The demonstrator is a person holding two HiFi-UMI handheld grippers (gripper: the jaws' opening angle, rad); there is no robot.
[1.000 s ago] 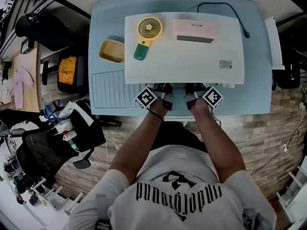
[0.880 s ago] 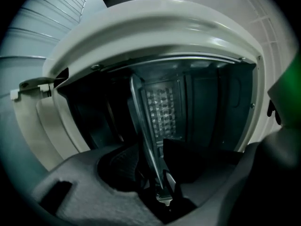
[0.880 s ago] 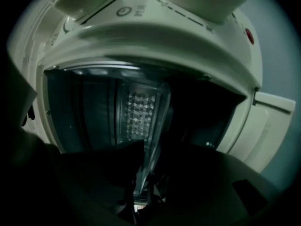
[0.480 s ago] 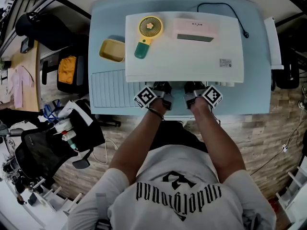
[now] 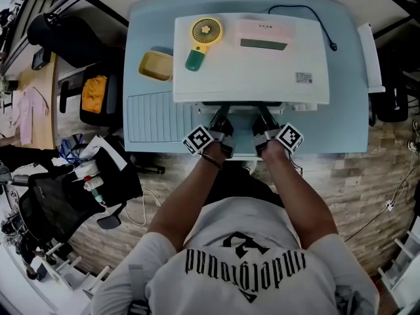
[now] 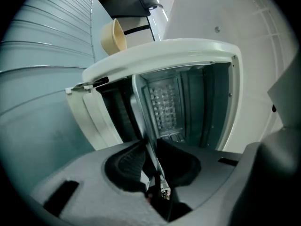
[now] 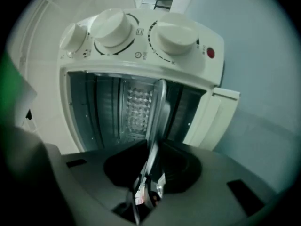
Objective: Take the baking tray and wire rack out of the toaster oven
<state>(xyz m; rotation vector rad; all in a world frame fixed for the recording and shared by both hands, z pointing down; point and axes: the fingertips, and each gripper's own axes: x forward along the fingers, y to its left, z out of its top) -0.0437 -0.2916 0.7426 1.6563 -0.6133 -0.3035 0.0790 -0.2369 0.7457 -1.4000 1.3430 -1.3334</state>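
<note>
left hand-held gripper (image 5: 218, 120) and right hand-held gripper (image 5: 264, 120) have both just clamped onto the near edge of the baking tray (image 6: 138, 102), which sits in the open toaster oven (image 5: 249, 58) on the tabletop (image 5: 348, 123).

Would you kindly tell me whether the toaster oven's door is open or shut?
Open: the toaster oven shows its cavity in both gripper views, with the door swung clear of the opening.
</note>
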